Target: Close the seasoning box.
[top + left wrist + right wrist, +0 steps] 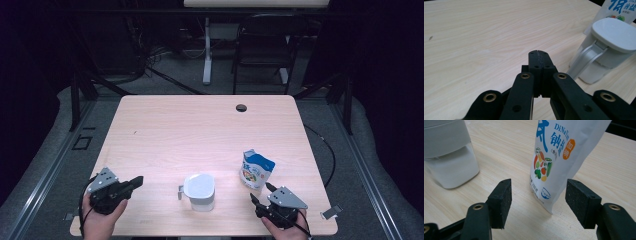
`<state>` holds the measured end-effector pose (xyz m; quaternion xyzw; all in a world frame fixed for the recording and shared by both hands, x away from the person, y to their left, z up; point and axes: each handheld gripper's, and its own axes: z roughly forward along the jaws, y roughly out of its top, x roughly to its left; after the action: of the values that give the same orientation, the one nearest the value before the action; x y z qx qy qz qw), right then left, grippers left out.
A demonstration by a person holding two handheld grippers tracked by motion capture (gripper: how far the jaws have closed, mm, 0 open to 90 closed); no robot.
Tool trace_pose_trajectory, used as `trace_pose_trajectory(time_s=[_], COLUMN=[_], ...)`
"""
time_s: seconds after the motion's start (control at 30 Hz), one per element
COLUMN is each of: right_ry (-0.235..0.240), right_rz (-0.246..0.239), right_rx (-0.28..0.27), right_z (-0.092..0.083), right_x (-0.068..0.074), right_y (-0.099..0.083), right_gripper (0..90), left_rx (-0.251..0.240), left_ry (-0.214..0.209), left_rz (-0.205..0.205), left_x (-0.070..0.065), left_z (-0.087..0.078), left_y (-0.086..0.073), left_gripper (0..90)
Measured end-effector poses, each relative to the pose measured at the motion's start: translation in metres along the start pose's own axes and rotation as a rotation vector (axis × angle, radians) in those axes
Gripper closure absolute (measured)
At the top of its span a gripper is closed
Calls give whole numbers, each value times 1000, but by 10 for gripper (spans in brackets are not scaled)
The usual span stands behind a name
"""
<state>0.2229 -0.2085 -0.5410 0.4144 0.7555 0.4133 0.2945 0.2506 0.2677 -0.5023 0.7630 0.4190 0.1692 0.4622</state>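
High view — lidded jug (199, 190), pouch (256, 170)

White-blue pouch (256, 170) upright, near white lidded container (200, 191).

Table (200, 130): pale wood-grain top, smooth, matt. Lidded jug (199, 191): white plastic lid with a soft sheen, frosted translucent body. Salt pouch (256, 170): printed white-and-blue film, slightly glossy, creased. Left gripper (539, 53) and right gripper (538, 195): matt black plastic with brass-coloured rivets; pads (505, 197) rough, grainy black
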Motion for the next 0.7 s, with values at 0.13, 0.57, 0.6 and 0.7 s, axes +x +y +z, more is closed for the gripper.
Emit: trace_pose_trajectory(time_s=[0.13,0.57,0.6,0.7], right_ry=[0,-2,-3,-5], right_rz=[1,1,2,1], right_rx=[12,30,29,33], right_z=[1,4,4,4], right_x=[-2,-3,-3,-4], right_y=[-1,-5,-5,-6], right_gripper=[377,377,377,377], left_rx=[9,30,38,46], left_ry=[29,83,81,85], left_rz=[-13,-87,-94,-111], left_x=[11,42,44,46], left_z=[-9,-13,-13,-14], left_y=[-16,-46,-46,-49], left_gripper=[900,865,859,832])
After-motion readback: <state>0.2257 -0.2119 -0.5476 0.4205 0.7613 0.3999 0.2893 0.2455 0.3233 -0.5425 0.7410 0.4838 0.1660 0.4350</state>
